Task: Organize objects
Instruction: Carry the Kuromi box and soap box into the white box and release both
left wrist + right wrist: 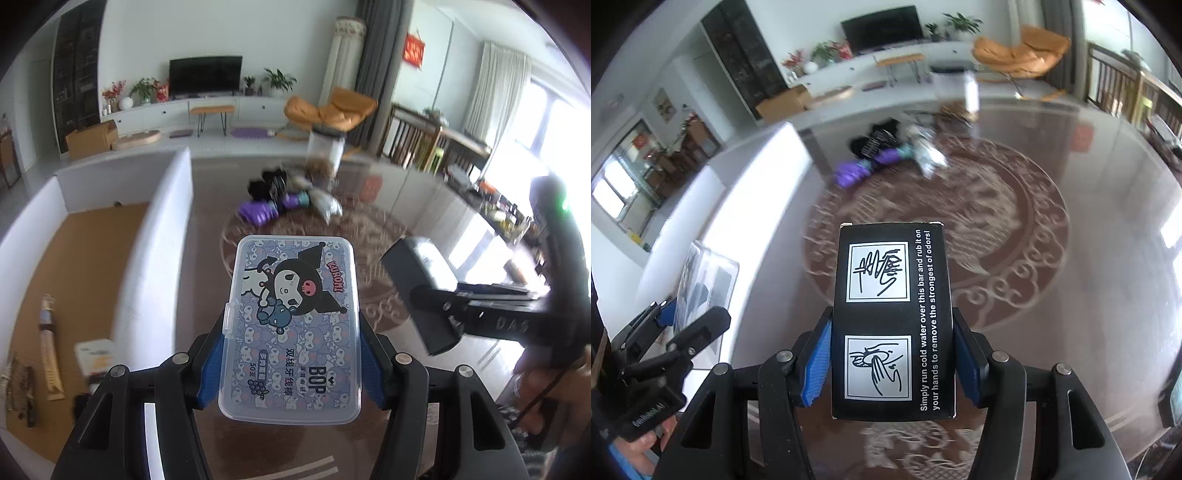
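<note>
I've got the left gripper (291,354) clamped on the floss-pick box (293,325) & the right gripper (892,363) on the black carton (892,321) — both lifted above the table (1071,295), prob. bound for the white bin (159,229) at left.

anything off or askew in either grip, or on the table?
Both grips look square: the left gripper clamps the clear plastic case and the right gripper the black box, each between the blue pads. The only mess is the blurred heap of purple and black items at the table's far side, still unsorted.
</note>
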{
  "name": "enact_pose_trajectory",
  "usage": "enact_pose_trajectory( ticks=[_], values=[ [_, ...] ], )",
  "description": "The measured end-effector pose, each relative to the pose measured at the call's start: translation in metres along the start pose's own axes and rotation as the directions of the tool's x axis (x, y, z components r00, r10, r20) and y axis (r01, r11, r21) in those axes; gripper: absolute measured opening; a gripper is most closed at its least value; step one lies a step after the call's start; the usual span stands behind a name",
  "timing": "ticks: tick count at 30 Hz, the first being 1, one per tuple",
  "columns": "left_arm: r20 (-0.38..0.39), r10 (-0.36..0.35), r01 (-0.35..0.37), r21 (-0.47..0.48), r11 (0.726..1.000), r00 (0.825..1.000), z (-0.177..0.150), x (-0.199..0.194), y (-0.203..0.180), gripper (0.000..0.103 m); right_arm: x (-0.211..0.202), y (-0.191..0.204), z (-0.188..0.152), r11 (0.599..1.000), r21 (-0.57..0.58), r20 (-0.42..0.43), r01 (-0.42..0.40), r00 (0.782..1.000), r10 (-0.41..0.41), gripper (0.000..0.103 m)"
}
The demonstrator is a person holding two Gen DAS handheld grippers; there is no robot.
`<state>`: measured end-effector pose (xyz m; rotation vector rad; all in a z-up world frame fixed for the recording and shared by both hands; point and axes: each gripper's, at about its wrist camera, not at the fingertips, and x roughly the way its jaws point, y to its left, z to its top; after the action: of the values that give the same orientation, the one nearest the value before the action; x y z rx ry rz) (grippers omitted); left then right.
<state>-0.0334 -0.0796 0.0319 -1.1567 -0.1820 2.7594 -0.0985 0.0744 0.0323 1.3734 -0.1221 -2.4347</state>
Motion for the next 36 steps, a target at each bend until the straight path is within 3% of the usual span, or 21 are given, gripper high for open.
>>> enact_pose_trajectory(
  ticks=[8, 15, 22, 26, 29, 30, 32, 36],
  values=[
    [0.061, 0.083, -0.078, -0.082, 0.994, 0.995, 0.018, -0.057, 0.07, 0.06, -0.017, 0.084, 0.018, 0.984, -0.059, 0.048, -0.168, 0.984, 0.171, 0.059],
    [0.028, 0.275, -0.271, -0.099, 0.957, 0.961, 0.016, -0.073, 0.147, 0.06, -0.008, 0.174, 0.03, 0.941, -0.13, 0.012, -0.313, 0.948, 0.317, 0.059],
    [-0.08, 0.389, -0.397, -0.146, 0.906, 0.918, -0.003, -0.065, 0.221, 0.06, 0.037, 0.253, 0.023, 0.918, -0.221, -0.092, -0.329, 0.944, 0.316, 0.059],
    [-0.116, 0.409, -0.424, -0.159, 0.892, 0.905, -0.014, -0.061, 0.238, 0.06, 0.062, 0.277, 0.014, 0.914, -0.272, -0.131, -0.302, 0.952, 0.276, 0.059],
    [-0.161, 0.439, -0.462, -0.162, 0.872, 0.884, -0.018, -0.055, 0.245, 0.062, 0.078, 0.289, 0.005, 0.907, -0.312, -0.167, -0.283, 0.956, 0.241, 0.061],
    [-0.18, 0.444, -0.472, -0.163, 0.866, 0.878, -0.016, -0.052, 0.247, 0.073, 0.08, 0.29, 0.003, 0.905, -0.314, -0.17, -0.285, 0.955, 0.242, 0.062],
    [-0.201, 0.466, -0.499, -0.177, 0.848, 0.862, -0.016, -0.049, 0.253, 0.099, 0.076, 0.286, 0.001, 0.905, -0.308, -0.153, -0.294, 0.954, 0.258, 0.077],
    [-0.169, 0.485, -0.512, -0.193, 0.837, 0.858, -0.016, -0.056, 0.252, 0.102, 0.053, 0.269, 0.008, 0.91, -0.311, -0.051, -0.273, 0.961, 0.271, 0.085]
  ],
)
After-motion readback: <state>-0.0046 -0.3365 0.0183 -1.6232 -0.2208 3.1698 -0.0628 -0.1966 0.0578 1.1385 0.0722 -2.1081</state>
